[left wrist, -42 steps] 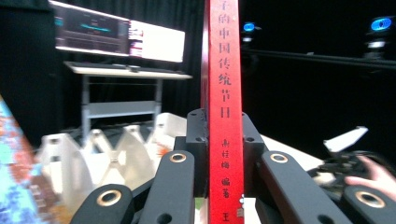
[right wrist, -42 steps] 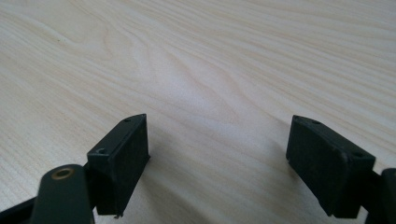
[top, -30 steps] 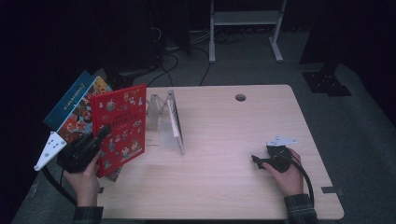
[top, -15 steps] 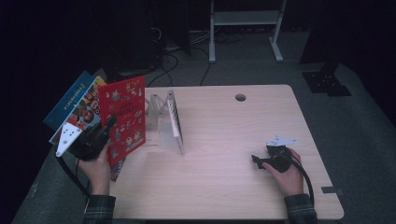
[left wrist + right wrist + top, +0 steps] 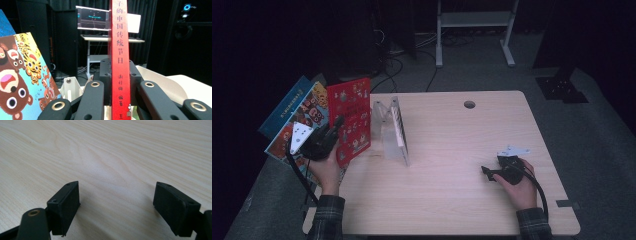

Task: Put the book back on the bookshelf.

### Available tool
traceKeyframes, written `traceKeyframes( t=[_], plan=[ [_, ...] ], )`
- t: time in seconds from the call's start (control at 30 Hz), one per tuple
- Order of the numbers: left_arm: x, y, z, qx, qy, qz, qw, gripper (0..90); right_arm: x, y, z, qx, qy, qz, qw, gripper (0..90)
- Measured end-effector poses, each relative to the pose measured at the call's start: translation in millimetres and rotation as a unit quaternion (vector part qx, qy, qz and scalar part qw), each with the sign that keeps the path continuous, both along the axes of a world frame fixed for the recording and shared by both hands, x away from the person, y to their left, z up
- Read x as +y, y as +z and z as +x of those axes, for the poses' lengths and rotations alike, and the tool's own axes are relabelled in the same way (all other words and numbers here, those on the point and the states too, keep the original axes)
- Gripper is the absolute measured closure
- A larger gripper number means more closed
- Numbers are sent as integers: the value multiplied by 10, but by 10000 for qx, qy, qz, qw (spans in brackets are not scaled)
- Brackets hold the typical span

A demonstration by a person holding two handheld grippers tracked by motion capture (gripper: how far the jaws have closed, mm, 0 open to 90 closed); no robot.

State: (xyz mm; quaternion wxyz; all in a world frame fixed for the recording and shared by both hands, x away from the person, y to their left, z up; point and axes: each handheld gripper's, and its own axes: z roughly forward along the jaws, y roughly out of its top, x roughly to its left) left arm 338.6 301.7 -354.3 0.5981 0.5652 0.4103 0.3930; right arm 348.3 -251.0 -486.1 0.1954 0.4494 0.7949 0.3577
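The red book (image 5: 351,119), a thin hardback with glossy covers crowded with small printed figures, is standing upright off the table's left edge, just left of the clear stand. In the left gripper view its narrow spine (image 5: 120,57) is facing the camera, smooth red with a column of pale printed characters. The left gripper (image 5: 332,134) is clamping this book at its lower edge, the two black jaws pressing flat against either cover.

Behind and to the left, two more picture books are leaning in a fan: one (image 5: 307,120) with cartoon bears and tigers on a blue-and-yellow cover, and a plain blue one (image 5: 287,102) at the back. Just right of the red book, a clear acrylic stand (image 5: 394,131) with upright dividers is sitting on the table (image 5: 452,195), whose top is pale wood grain, matt, with a round cable hole (image 5: 469,104) near the far edge.

The right gripper (image 5: 490,172) is resting on the table near the right front, well apart from the books. Its jaws are standing wide apart with bare wood between the flat rectangular black pads (image 5: 66,203).
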Motion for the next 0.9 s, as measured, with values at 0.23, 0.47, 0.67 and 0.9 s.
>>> traceKeyframes(
  t=[0.23, 0.47, 0.67, 0.9],
  plan=[
    [-57, -84, 174, 60, 75, 95, 9999, 801, -2, 0, 2, -10, 7, -6, 10000, 200],
    [-92, -139, 252, 58, 46, 104, 9999, 800, -1, 0, 0, -1, 0, -3, 10000, 200],
    [-108, -202, 268, 80, 21, 118, 9999, 800, 0, 0, -1, 6, -2, 4, 10000, 200],
    [-106, -215, 218, 106, 36, 207, 9997, 800, 0, 0, -1, 5, -1, 2, 10000, 200]
  ],
)
